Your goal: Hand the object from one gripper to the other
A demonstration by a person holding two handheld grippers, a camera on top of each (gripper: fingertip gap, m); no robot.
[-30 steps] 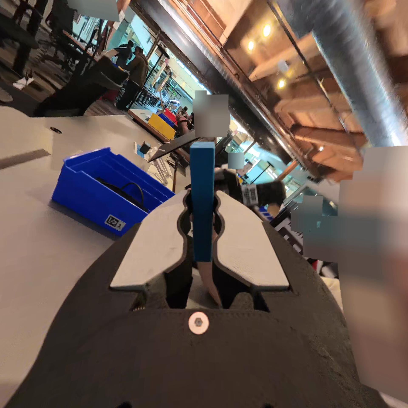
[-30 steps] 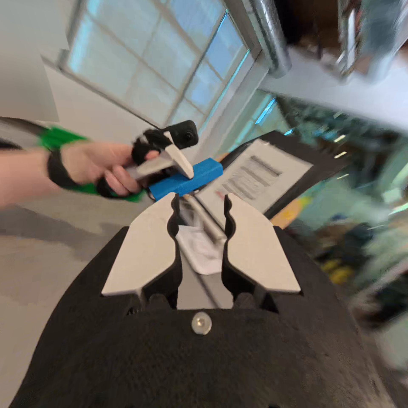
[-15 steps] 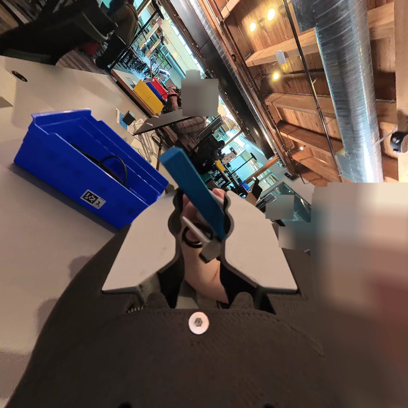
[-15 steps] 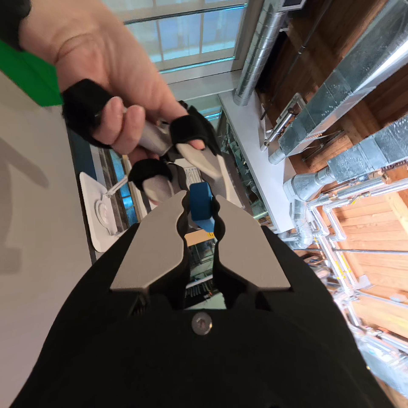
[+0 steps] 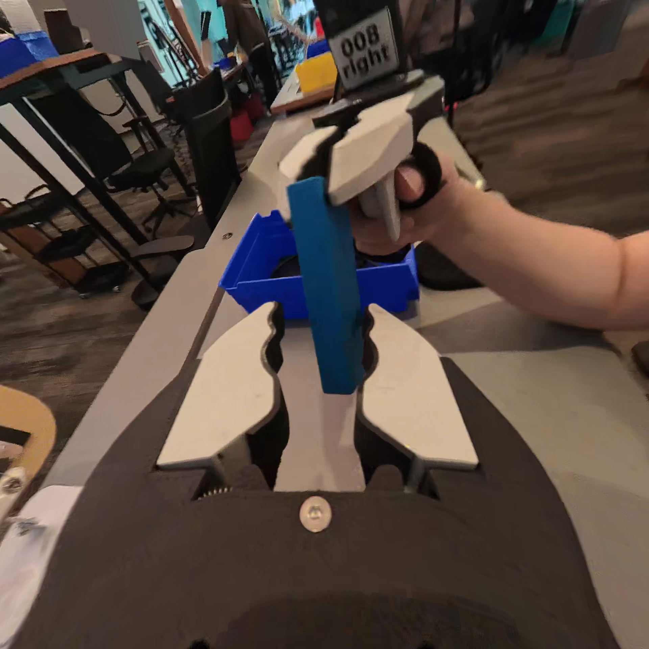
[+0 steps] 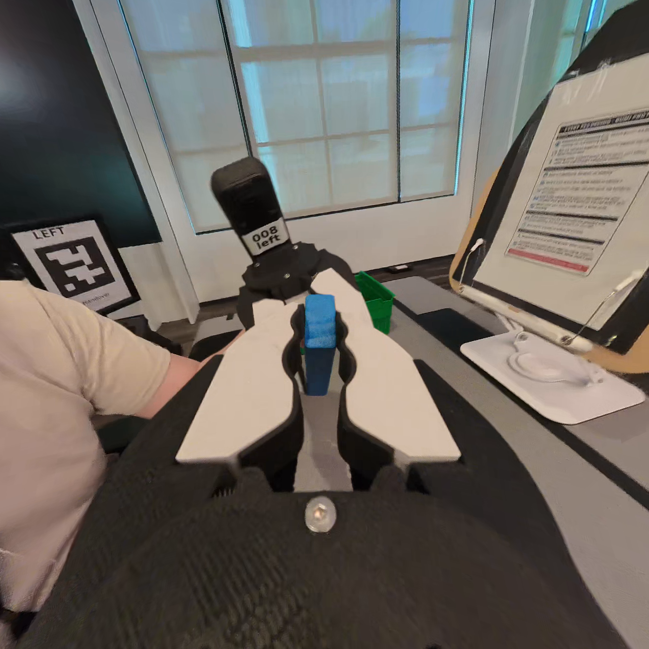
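— Blue block [image 5: 325, 291]: where, and which way does it run?
— Centre frame, long axis near upright, top tipped slightly left. The right tool [image 5: 318, 175] clamps its upper end; the left tool [image 5: 321, 337] stands parted around its lower end, above the worktop [image 5: 526, 404].

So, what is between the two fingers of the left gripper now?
The blue block, against one finger with a gap at the other; grey table shows below it, in the left wrist view.
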